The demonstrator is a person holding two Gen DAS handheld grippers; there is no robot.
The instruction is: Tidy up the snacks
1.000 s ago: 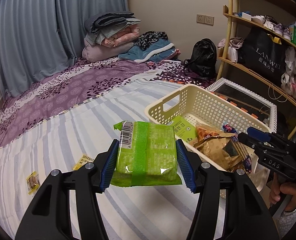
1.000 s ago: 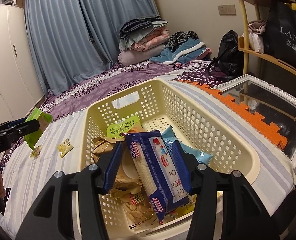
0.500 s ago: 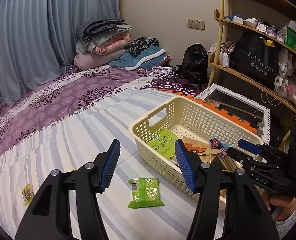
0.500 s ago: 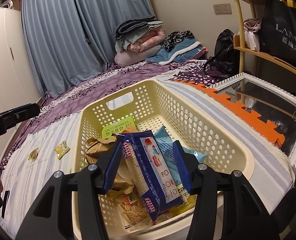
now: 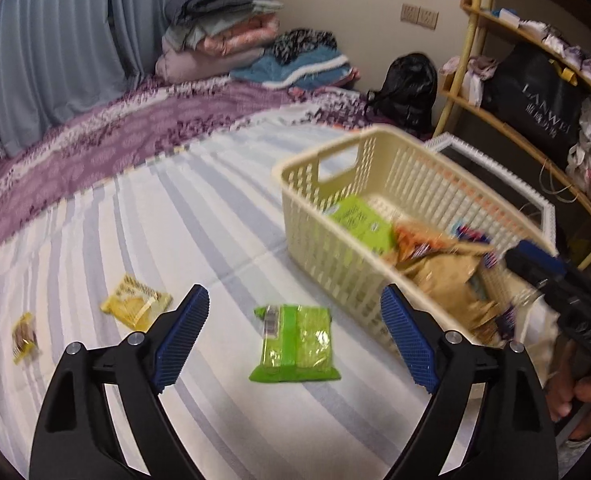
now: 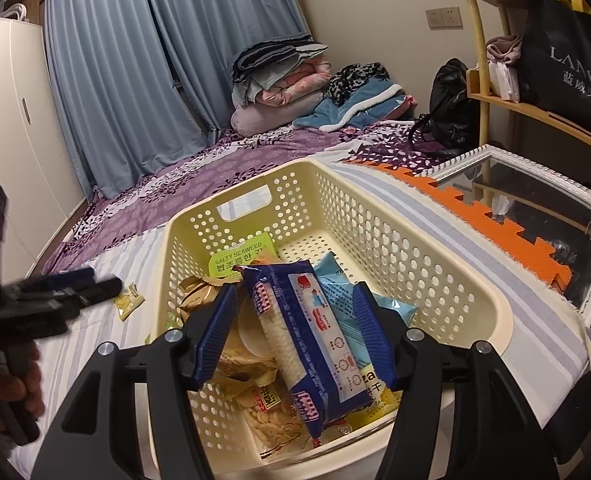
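Note:
A green snack pack (image 5: 295, 344) lies flat on the striped bed sheet, just left of the cream perforated basket (image 5: 335, 252). My left gripper (image 5: 294, 290) hovers over the pack, its jaws opening wide with nothing between them. The right wrist view looks down into the basket (image 6: 455, 280), which holds several snack bags. A blue cracker pack (image 6: 307, 340) lies on top of them, between the jaws of my right gripper (image 6: 294, 288). Those jaws are opening, and a gap shows on each side of the pack.
Two small yellow packets (image 5: 135, 306) (image 5: 23, 336) lie on the sheet to the left. A framed mirror (image 6: 535, 208) and an orange foam mat (image 6: 495, 224) lie right of the basket. A shelf with bags (image 5: 535, 92) stands at the right, and folded bedding (image 5: 223, 40) is piled at the back.
The green pack left my left gripper and now lies on the sheet beside the basket. The left jaws spread wider and came down toward it. The right jaws widened off the blue cracker pack.

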